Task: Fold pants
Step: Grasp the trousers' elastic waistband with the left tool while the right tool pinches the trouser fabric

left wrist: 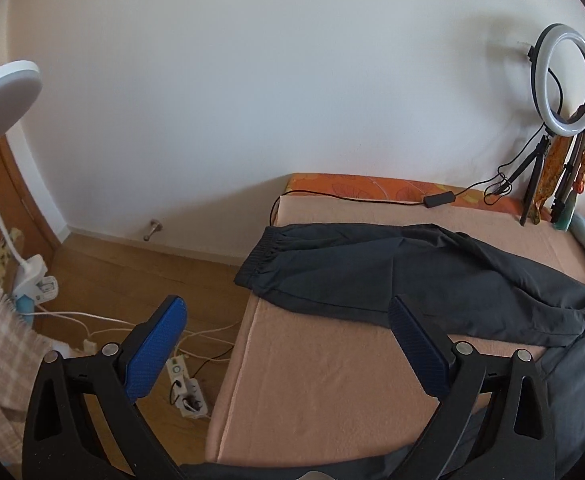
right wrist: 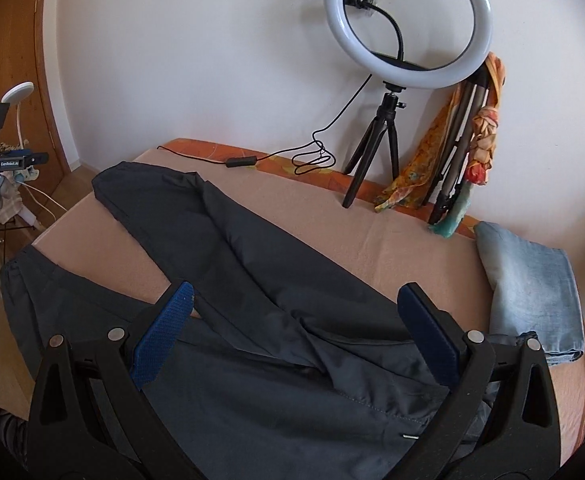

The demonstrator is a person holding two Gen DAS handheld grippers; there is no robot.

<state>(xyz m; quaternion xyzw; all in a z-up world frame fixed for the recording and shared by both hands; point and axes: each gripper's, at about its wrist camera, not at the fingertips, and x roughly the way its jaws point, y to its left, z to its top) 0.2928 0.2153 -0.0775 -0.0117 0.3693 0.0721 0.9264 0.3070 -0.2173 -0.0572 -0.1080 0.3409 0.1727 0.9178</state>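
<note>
Dark grey pants [left wrist: 392, 276] lie spread on a bed with a peach-coloured cover [left wrist: 324, 392]. In the left wrist view one leg stretches to the left, its elastic cuff [left wrist: 260, 258] at the bed's left edge. My left gripper [left wrist: 288, 312] hovers open above the bed's left part, near that leg, holding nothing. In the right wrist view the pants [right wrist: 276, 320] run from the far left corner toward me, and a second leg [right wrist: 28, 296] hangs over the left side. My right gripper [right wrist: 296, 300] is open above the crotch area, empty.
A ring light on a tripod [right wrist: 408, 24] stands at the back of the bed, with its cable [right wrist: 316, 156] and scarves [right wrist: 484, 128] beside it. Folded light-blue jeans [right wrist: 532, 288] lie at the right. Left of the bed are wooden floor, a power strip [left wrist: 184, 388] and a clip lamp [left wrist: 4, 92].
</note>
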